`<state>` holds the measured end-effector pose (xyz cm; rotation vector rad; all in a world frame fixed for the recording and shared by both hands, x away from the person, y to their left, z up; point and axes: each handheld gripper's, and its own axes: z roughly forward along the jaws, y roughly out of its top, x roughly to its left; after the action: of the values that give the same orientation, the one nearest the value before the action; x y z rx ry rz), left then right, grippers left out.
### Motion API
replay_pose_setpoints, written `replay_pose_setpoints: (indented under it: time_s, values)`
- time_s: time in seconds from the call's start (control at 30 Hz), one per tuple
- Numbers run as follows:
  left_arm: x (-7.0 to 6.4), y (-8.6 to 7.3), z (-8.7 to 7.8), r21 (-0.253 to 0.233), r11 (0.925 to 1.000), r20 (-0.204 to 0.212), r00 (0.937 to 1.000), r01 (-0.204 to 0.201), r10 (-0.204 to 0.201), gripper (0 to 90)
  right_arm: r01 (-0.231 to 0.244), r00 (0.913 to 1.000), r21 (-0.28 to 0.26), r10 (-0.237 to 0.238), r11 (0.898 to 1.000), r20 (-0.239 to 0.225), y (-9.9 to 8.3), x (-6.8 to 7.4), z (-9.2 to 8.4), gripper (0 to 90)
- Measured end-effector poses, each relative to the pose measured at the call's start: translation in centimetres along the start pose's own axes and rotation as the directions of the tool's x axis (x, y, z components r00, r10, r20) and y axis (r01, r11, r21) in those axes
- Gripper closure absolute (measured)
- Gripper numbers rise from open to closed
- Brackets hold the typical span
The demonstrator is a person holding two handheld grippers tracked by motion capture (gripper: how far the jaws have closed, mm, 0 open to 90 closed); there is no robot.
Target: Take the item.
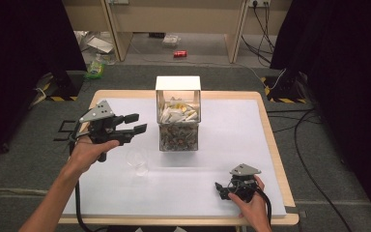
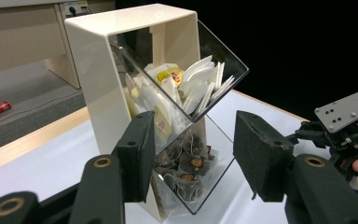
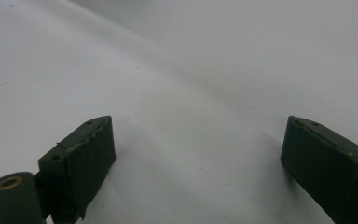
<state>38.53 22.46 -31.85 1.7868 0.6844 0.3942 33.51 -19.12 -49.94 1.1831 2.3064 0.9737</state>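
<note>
A cream two-tier dispenser (image 1: 178, 113) stands at the table's back centre, with white sachets in its upper bin (image 2: 186, 86) and dark tea bags in the lower one (image 2: 186, 168). My left gripper (image 1: 136, 123) hovers open just left of it, jaws pointing at the bins (image 2: 193, 149) with nothing between them. A clear glass (image 1: 138, 161) stands in front of the dispenser, below the left gripper. My right gripper (image 1: 221, 189) rests low at the front right, open over the bare white sheet (image 3: 200, 154). It also shows at the right edge of the left gripper view (image 2: 345, 130).
The white sheet (image 1: 232, 145) covers the wooden table (image 1: 276, 159). Beyond the table lie a grey floor, a red can (image 1: 179, 54), cables (image 1: 309, 159) at the right and black curtains on both sides.
</note>
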Motion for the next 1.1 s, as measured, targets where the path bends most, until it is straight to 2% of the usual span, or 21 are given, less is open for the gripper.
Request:
replay_pose_setpoints:
  time_s: [0.17, 0.5, 0.63, 0.7, 1.1]
  values:
    - [-0.2, 0.5, 0.7, 0.001, 0.9999, 0.007, 0.9998, -0.017, 0.017, 49.2, 0.0, 1.0, 0.0, 0.0, 1.0, 0.001, 0.0, 0.0, 0.0, 10.5]
    - [-0.7, 2.0, 3.1, 0.003, 0.9985, 0.014, 0.9984, -0.054, 0.054, 51.0, 0.0, 1.0, 0.001, 0.0, 1.0, -0.001, 0.0, 0.0, 0.0, 10.5]
    - [-1.0, 2.7, 4.1, -0.002, 0.9977, 0.042, 0.9969, -0.067, 0.067, 53.0, 0.0, 1.0, 0.002, 0.0, 1.0, 0.0, 0.0, 0.0, 0.0, 10.5]
    - [-1.1, 2.9, 4.6, 0.0, 0.9973, 0.041, 0.9965, -0.073, 0.073, 53.5, -0.001, 1.0, 0.001, 0.001, 1.0, 0.0, 0.0, 0.0, 0.0, 10.5]
    - [-0.4, 3.6, 7.1, 0.013, 0.9977, 0.04, 0.997, -0.067, 0.067, 56.0, 0.0, 1.0, 0.002, 0.0, 1.0, 0.001, 0.0, 0.0, 0.0, 10.5]
